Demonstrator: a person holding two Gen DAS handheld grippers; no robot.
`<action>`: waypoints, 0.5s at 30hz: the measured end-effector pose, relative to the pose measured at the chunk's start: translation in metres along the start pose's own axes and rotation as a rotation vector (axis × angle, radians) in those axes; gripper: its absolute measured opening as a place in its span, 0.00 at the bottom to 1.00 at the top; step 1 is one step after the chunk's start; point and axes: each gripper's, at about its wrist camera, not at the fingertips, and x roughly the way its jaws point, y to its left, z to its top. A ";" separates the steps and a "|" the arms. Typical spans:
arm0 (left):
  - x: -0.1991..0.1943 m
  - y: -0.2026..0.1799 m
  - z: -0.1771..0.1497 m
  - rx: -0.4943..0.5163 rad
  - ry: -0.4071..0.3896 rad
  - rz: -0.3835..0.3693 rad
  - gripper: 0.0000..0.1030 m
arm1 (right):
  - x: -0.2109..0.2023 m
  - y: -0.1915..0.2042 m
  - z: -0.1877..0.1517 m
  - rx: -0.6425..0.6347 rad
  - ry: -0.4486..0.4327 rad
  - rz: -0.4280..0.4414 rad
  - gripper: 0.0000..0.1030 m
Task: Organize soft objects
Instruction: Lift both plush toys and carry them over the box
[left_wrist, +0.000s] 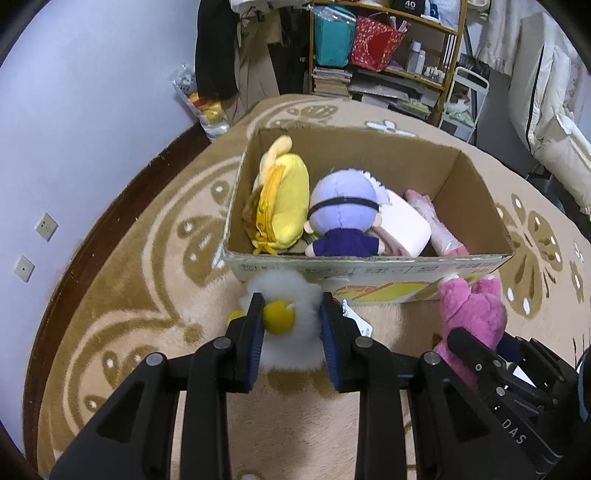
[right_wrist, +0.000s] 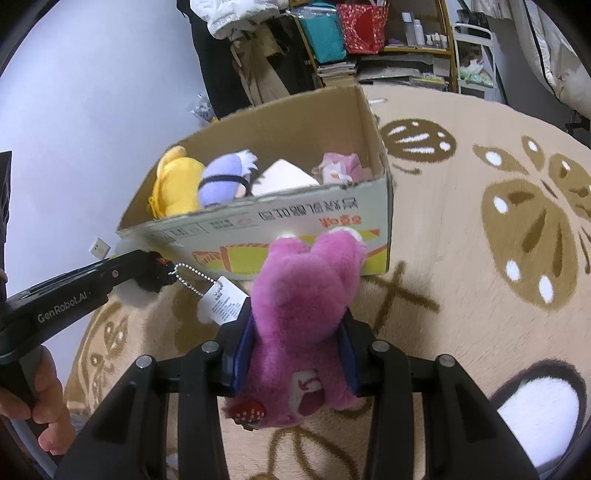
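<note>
An open cardboard box (left_wrist: 406, 155) (right_wrist: 303, 236) stands on the rug. It holds a yellow plush (left_wrist: 284, 199) (right_wrist: 173, 184), a lavender-haired doll (left_wrist: 345, 218) (right_wrist: 221, 181), a white cushion (left_wrist: 406, 225) and a pink toy (left_wrist: 439, 225) (right_wrist: 340, 166). My left gripper (left_wrist: 291, 317) is shut on a white fluffy plush with a yellow part (left_wrist: 284, 295), just in front of the box's near wall. My right gripper (right_wrist: 299, 332) is shut on a pink plush bear (right_wrist: 306, 295) (left_wrist: 472, 310), in front of the box's right part. The left gripper (right_wrist: 147, 269) also shows in the right wrist view.
A beige rug with brown flower patterns (left_wrist: 147, 295) (right_wrist: 498, 221) covers the floor. Shelves (left_wrist: 388, 55) with bags and books stand behind the box. A wall (left_wrist: 74, 110) with sockets is on the left. White bedding (left_wrist: 554, 122) lies at the right.
</note>
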 end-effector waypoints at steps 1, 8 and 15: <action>-0.003 0.001 0.001 -0.001 -0.010 0.003 0.26 | -0.003 0.001 0.001 -0.002 -0.008 0.004 0.41; -0.029 0.008 0.008 -0.012 -0.084 0.016 0.26 | -0.026 0.007 0.009 -0.003 -0.079 0.042 0.41; -0.065 0.014 0.017 -0.014 -0.185 0.033 0.26 | -0.055 0.016 0.019 -0.032 -0.179 0.062 0.41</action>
